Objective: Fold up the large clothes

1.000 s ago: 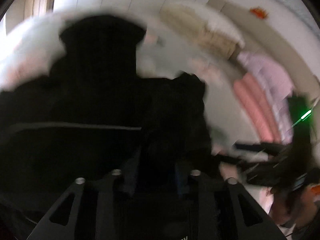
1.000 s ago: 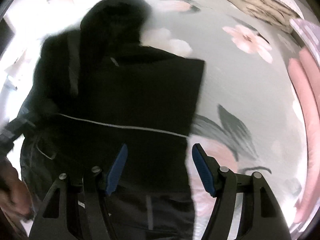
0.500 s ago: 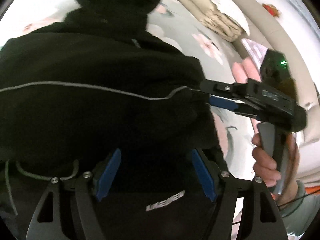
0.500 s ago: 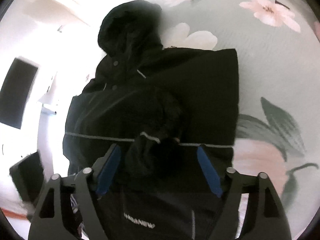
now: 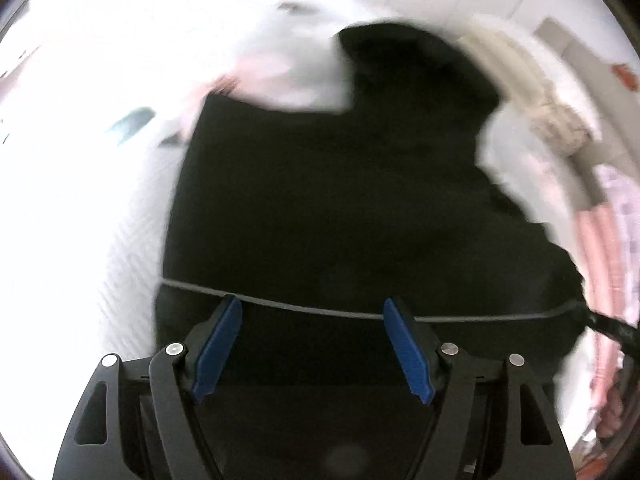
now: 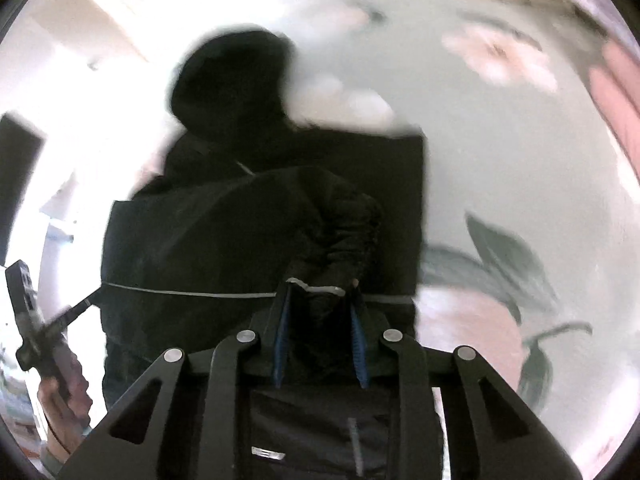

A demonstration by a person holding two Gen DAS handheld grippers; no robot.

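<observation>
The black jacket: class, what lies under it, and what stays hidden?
Under the black jacket lies a pale green floral bedspread, showing around its right side and hood. The part directly beneath the jacket is covered, so anything there cannot be seen.

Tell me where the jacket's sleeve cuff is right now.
In the right wrist view, the sleeve cuff sits between the fingers of the right gripper, lying across the middle of the black jacket on the floral bedspread.

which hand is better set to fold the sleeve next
Right. The right tool is already shut on the sleeve cuff lying over the jacket. The left tool is open over the jacket, holding nothing.
</observation>
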